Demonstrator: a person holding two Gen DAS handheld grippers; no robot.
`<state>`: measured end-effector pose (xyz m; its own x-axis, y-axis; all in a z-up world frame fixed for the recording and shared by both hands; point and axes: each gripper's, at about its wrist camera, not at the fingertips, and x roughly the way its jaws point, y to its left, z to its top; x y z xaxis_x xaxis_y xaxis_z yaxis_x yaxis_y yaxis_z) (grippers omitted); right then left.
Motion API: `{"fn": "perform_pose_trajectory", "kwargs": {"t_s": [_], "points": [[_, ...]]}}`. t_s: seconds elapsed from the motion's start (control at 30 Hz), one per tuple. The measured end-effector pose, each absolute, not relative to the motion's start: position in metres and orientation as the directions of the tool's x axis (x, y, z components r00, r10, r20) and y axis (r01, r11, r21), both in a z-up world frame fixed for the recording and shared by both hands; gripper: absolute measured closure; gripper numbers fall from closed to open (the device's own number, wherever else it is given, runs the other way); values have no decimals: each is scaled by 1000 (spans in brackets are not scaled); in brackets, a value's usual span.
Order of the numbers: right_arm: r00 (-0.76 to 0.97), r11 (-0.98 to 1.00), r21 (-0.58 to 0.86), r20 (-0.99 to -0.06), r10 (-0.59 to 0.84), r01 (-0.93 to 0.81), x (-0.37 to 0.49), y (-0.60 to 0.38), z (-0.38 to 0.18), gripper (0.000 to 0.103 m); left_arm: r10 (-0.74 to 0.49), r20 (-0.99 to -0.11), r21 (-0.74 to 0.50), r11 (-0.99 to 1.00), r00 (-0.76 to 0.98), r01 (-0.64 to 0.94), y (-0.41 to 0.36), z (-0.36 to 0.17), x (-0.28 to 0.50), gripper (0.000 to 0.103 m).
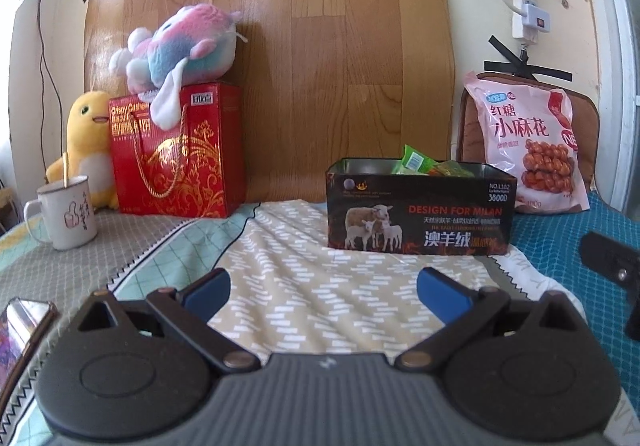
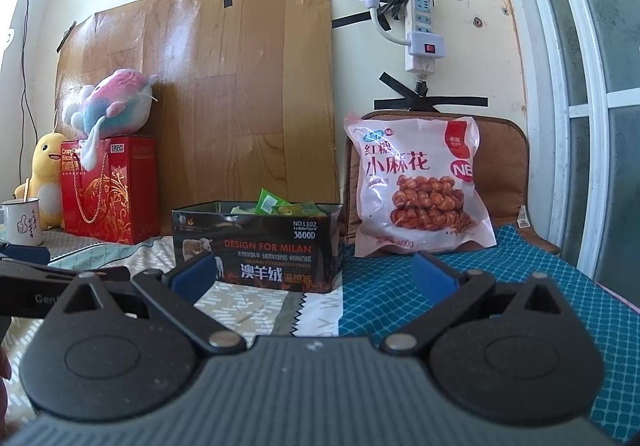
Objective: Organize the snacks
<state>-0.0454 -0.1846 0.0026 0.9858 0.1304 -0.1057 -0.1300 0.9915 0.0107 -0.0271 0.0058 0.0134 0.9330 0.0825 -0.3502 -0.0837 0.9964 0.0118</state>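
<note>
A black tin box (image 1: 418, 212) with sheep pictures stands on the bed ahead, holding green snack packets (image 1: 416, 162). It also shows in the right wrist view (image 2: 258, 246), with the packets (image 2: 276, 206) sticking above its rim. A pink bag of twisted dough snacks (image 1: 528, 142) leans against a brown cushion to the right of the tin; it also shows in the right wrist view (image 2: 420, 182). My left gripper (image 1: 324, 288) is open and empty, short of the tin. My right gripper (image 2: 314, 274) is open and empty, in front of the tin and bag.
A red biscuit gift box (image 1: 176, 150) with a pink plush toy (image 1: 180, 46) on top stands at the back left, beside a yellow plush (image 1: 86, 142) and a white mug (image 1: 64, 212). A phone (image 1: 20, 330) lies at the near left. A power strip (image 2: 420, 30) hangs on the wall.
</note>
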Motion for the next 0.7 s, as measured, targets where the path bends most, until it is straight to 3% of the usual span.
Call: {"fn": "perform_pose_trajectory", "kwargs": {"t_s": [0.7], "points": [[978,988,12,-143,152,-152,-40,-183,1,0,56,-377,-14,998,924,-66,9,13,-24,0]]}}
